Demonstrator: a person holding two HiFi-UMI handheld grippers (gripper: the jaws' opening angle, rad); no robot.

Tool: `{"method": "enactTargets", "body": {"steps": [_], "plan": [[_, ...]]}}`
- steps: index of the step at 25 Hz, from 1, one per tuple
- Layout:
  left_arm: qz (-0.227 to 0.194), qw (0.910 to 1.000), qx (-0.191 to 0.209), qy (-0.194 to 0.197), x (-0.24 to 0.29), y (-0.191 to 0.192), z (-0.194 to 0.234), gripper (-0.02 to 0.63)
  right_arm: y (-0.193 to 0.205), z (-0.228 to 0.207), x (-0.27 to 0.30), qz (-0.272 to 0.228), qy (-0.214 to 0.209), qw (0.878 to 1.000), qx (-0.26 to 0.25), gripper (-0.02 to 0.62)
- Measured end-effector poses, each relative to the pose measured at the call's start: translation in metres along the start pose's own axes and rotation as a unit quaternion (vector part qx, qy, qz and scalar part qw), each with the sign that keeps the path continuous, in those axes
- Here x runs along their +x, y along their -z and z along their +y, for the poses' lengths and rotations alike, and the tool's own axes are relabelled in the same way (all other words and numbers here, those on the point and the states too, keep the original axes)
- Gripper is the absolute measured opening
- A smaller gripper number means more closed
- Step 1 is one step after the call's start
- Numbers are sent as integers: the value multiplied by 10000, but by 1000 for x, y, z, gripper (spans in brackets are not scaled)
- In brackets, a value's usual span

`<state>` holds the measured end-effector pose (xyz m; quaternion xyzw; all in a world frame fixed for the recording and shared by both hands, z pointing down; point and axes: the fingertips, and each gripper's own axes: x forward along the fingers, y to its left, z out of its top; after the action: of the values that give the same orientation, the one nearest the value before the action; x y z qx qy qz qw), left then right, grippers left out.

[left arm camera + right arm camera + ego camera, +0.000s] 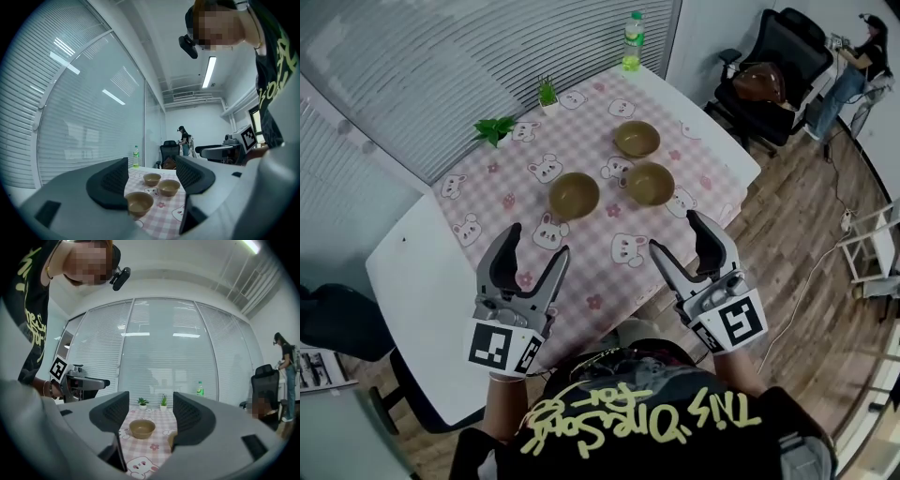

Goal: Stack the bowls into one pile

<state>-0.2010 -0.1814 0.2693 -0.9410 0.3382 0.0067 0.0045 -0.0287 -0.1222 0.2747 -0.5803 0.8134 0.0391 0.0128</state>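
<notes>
Three brown bowls stand apart on the pink checked tablecloth (511,178): a left bowl (574,195), a right bowl (650,183) and a far bowl (637,139). My left gripper (538,240) hovers open over the table's near edge, short of the left bowl, nothing between its jaws. My right gripper (675,231) is open and empty too, just short of the right bowl. The left gripper view shows all three bowls ahead, the nearest (139,203) low between the jaws. In the right gripper view one bowl (142,428) sits ahead and another (171,439) peeks from behind the right jaw.
A green bottle (632,42) and two small potted plants (494,128) (547,94) stand along the table's far edge by the blinds. A black office chair (778,66) and a person (862,56) are at the back right. A white shelf (877,248) stands right.
</notes>
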Motion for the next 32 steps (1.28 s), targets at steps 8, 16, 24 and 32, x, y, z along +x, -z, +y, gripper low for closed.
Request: {"method": "enactTargets", "body": {"steps": [8, 16, 24, 32], "plan": [[321, 9994, 101, 101, 14, 27, 16, 330, 39, 12, 49, 300, -827, 9961, 101, 276], [1235, 9921, 28, 236, 36, 101, 34, 341, 129, 34, 93, 1461, -1386, 9795, -109, 276], [1862, 9822, -5, 237, 49, 154, 51, 354, 179, 39, 120, 2196, -1530, 9635, -79, 276], [2348, 9705, 80, 551, 67, 186, 50, 365, 212, 41, 135, 2792, -1467, 9489, -143, 276]]}}
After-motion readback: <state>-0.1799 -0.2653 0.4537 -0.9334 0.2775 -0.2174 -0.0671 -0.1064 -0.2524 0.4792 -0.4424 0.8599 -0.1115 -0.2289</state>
